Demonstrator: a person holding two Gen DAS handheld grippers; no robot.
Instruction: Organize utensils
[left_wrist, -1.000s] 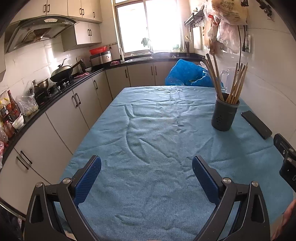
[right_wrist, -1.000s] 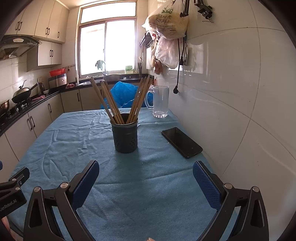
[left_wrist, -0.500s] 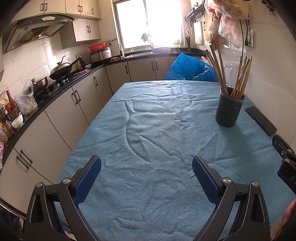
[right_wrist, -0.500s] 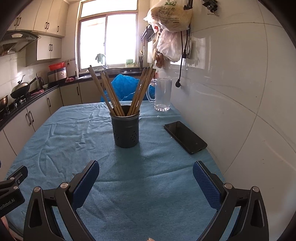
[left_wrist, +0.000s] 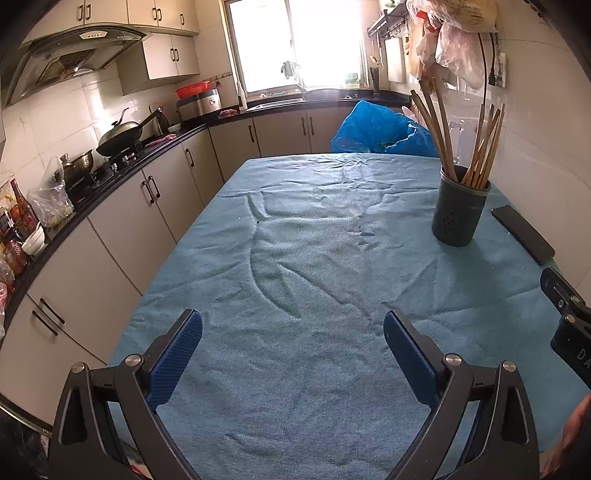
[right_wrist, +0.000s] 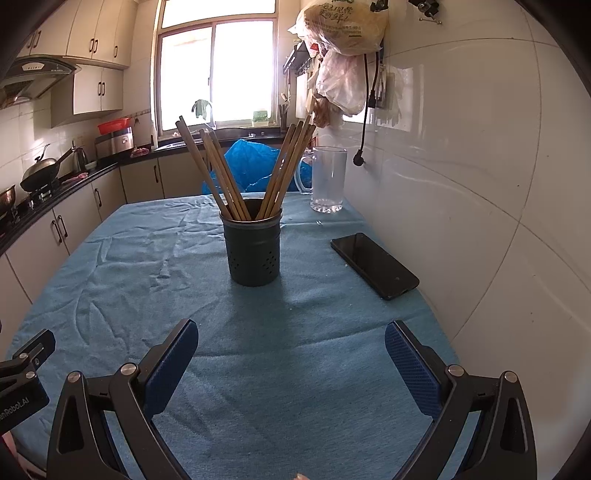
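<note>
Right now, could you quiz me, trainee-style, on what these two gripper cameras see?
1. True or false: the chopsticks lie flat on the blue tablecloth.
2. What lies beside the dark utensil holder, toward the tiled wall: A) a spoon, B) a black phone, C) a plate?
3. Fill in: both the left gripper and right gripper are ____.

Key: 1 false, they stand in the holder; 2 B; 3 open and empty.
</note>
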